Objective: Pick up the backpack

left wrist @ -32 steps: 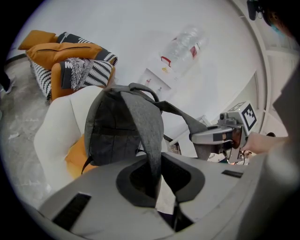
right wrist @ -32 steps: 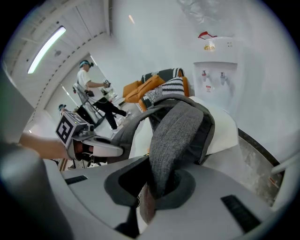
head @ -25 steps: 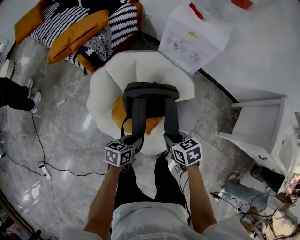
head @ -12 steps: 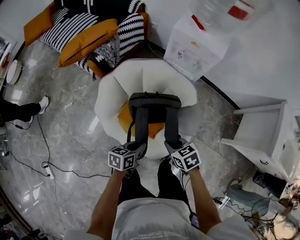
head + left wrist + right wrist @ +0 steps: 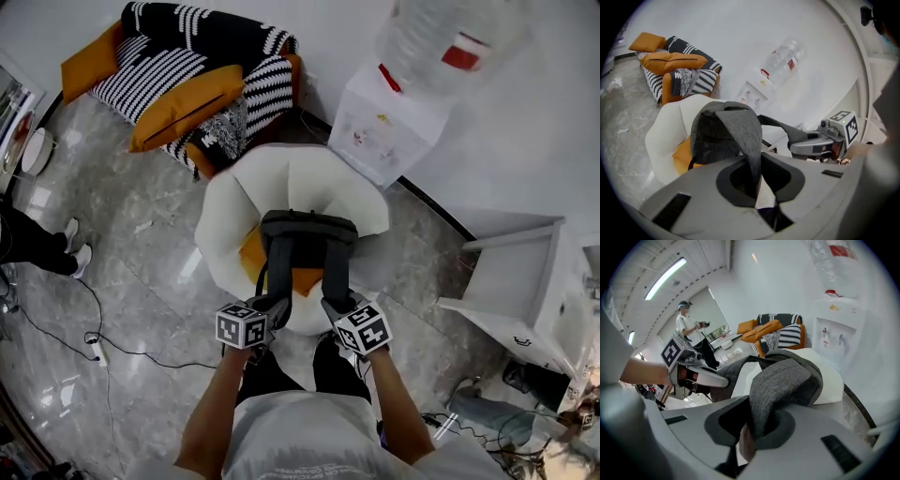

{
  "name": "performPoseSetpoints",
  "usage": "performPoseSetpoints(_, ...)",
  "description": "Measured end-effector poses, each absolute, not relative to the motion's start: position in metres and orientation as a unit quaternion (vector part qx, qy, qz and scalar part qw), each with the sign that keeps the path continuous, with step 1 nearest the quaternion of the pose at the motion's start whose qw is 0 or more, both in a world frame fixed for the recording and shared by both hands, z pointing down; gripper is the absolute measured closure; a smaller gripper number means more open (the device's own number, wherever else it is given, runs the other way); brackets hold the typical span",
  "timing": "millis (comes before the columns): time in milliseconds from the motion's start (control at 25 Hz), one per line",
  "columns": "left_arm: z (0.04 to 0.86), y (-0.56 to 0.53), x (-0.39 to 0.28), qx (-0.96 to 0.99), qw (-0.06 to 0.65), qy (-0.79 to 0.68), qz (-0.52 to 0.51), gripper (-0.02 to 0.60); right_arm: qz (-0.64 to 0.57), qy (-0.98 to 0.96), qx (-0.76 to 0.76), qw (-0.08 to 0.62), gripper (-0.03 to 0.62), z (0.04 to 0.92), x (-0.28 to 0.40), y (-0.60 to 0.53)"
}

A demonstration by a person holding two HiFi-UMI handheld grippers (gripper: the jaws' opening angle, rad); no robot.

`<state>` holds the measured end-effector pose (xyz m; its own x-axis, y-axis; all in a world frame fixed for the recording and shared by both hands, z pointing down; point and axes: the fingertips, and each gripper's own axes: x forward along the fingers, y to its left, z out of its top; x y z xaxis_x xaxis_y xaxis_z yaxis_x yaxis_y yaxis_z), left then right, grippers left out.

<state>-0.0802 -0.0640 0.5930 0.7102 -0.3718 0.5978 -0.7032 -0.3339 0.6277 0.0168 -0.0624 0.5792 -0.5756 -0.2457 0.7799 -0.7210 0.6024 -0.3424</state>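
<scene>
From the head view, the backpack (image 5: 307,230) sits on the white chair (image 5: 220,211) at the far side. Its two straps stretch near, toward the left gripper (image 5: 272,302) and the right gripper (image 5: 336,302). I'd say an uneven pull could tip the bag sideways or drag the orange cushion (image 5: 251,251) off with it.

In the left gripper view, the jaws are clamped on the left strap (image 5: 749,140). The fabric is pinched narrow, so the bag's weight might slide it out.

In the right gripper view, the jaws are clamped on the bunched right strap (image 5: 776,385), which could slip the same way.

Count: one backpack, two straps, two grippers, one chair, one cushion.
</scene>
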Motion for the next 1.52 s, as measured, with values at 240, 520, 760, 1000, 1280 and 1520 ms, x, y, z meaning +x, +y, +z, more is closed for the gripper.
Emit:
performPoseSetpoints(240, 0.577, -0.067, -0.083, 0.803, 0.453, -0.334, 0.195, 0.535, 0.314, -0.829, 0.273, 0.373, 0.562, 0.572, 0.019, -0.059)
performPoseSetpoints(520, 0.570, -0.071, -0.091, 0.805, 0.441, -0.337, 0.211, 0.535, 0.307, -0.837, 0.275, 0.359, 0.562, 0.558, 0.012, -0.072)
performPoseSetpoints(760, 0.559, -0.079, -0.086, 0.807, 0.436, -0.338, 0.210, 0.534, 0.304, -0.841, 0.267, 0.360, 0.562, 0.554, 0.016, -0.076)
performPoseSetpoints(1000, 0.557, -0.076, -0.090, 0.808, 0.433, -0.341, 0.205, 0.535, 0.294, -0.846, 0.269, 0.354, 0.562, 0.549, 0.013, -0.081)
performPoseSetpoints(1280, 0.535, -0.096, -0.101, 0.817, 0.413, -0.362, 0.178, 0.535, 0.276, -0.856, 0.281, 0.335, 0.562, 0.527, 0.005, -0.097)
performPoseSetpoints(1520, 0.511, -0.115, -0.105, 0.829, 0.380, -0.378, 0.159, 0.534, 0.259, -0.862, 0.301, 0.315, 0.562, 0.507, 0.004, -0.114)
